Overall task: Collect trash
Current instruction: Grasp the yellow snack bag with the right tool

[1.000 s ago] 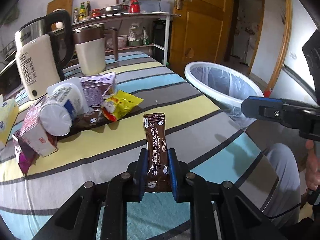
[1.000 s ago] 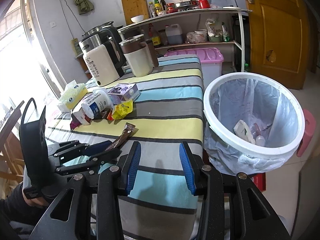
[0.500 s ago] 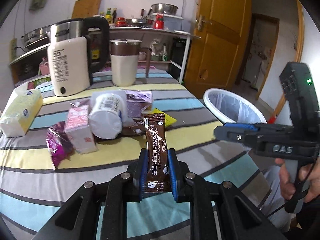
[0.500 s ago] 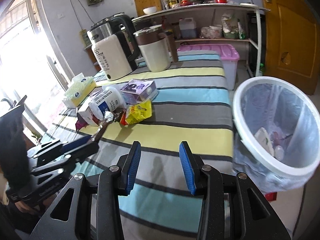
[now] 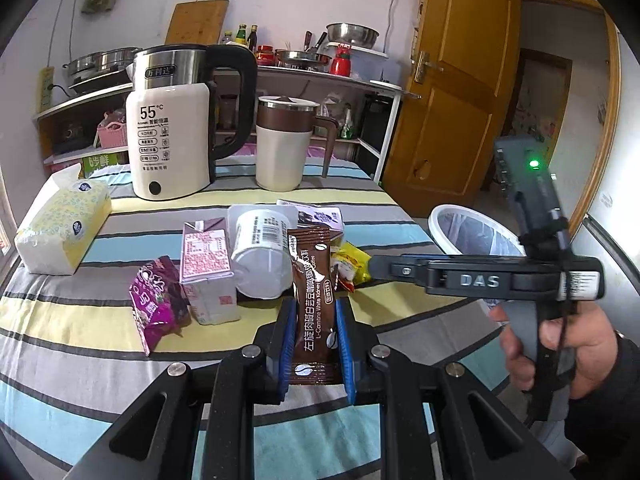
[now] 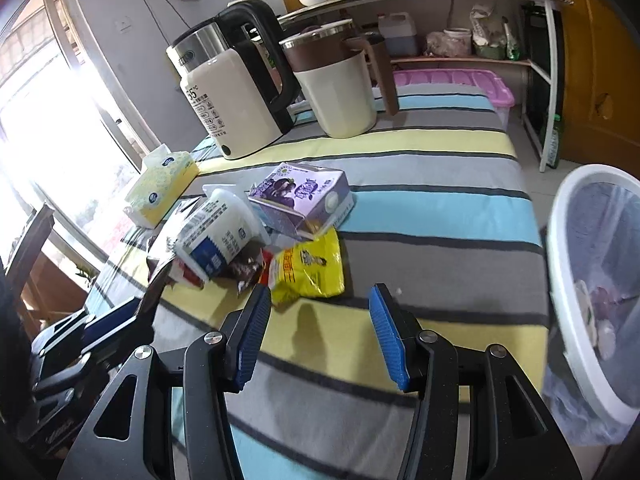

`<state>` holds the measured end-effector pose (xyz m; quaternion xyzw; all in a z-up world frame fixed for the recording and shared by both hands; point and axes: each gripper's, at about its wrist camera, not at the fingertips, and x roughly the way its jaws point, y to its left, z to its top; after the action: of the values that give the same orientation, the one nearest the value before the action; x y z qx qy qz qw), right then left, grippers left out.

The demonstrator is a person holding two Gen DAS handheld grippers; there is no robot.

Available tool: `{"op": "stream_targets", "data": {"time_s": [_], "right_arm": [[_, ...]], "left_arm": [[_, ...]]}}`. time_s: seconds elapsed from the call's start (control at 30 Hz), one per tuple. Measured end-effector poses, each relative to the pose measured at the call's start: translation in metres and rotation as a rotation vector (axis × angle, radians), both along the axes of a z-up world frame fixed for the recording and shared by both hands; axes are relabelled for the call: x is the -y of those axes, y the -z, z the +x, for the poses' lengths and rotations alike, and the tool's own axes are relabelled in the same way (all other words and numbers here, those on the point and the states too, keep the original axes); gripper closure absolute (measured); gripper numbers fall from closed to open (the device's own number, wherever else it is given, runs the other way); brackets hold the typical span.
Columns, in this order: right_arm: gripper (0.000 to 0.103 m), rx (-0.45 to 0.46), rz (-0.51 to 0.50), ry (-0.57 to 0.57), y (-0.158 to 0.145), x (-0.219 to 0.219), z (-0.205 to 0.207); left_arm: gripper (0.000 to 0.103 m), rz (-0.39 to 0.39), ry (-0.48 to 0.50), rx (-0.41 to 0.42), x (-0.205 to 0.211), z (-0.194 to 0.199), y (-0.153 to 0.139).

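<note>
My left gripper (image 5: 314, 312) is shut on a brown coffee sachet (image 5: 314, 292), held upright above the striped table. A pile of trash lies beyond it: a purple wrapper (image 5: 158, 304), a pink carton (image 5: 206, 268), a white tub (image 5: 262, 252), a purple milk carton (image 6: 300, 196) and a yellow packet (image 6: 308, 268). My right gripper (image 6: 318, 312) is open and empty, just in front of the yellow packet. The white trash bin (image 6: 592, 280), lined with a bag, stands off the table's right edge.
A white kettle (image 5: 172, 140), a cream jug (image 5: 282, 144) and a tissue pack (image 5: 64, 224) stand at the far side of the table. A shelf unit and a wooden door (image 5: 452, 92) are behind. The right gripper's body (image 5: 480, 280) crosses the left wrist view.
The left gripper swung left, away from the bin, still holding the sachet. The right gripper turned left and closed in on the trash pile, so the bin slid to its right edge.
</note>
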<state>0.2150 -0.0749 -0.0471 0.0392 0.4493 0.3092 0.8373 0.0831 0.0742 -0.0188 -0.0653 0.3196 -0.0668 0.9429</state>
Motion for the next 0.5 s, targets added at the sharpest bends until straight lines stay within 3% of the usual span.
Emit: {"op": "stream_targets", "data": {"time_s": [0.33,0.37,0.4,0.43,0.5], "right_arm": [[0.051,-0.049,-0.015,-0.03,0.014,-0.023,0.016],[0.054,-0.042,-0.022,-0.033,0.015,-0.025,0.015],[0.068,-0.039,-0.026,-0.04,0.015,-0.027,0.014],[0.073,-0.038,-0.033,-0.042,0.016,-0.028,0.013],[0.074,-0.028,-0.038,-0.034,0.015,-0.027,0.01]], "left_arm": [[0.083,-0.011,-0.006,0.004,-0.009,0.003,0.0],[0.083,-0.012,-0.008,0.003,-0.009,0.003,0.0],[0.083,-0.013,-0.009,0.003,-0.01,0.003,0.001],[0.083,-0.013,-0.011,0.002,-0.01,0.003,0.001],[0.083,-0.014,-0.012,0.001,-0.01,0.003,0.001]]}}
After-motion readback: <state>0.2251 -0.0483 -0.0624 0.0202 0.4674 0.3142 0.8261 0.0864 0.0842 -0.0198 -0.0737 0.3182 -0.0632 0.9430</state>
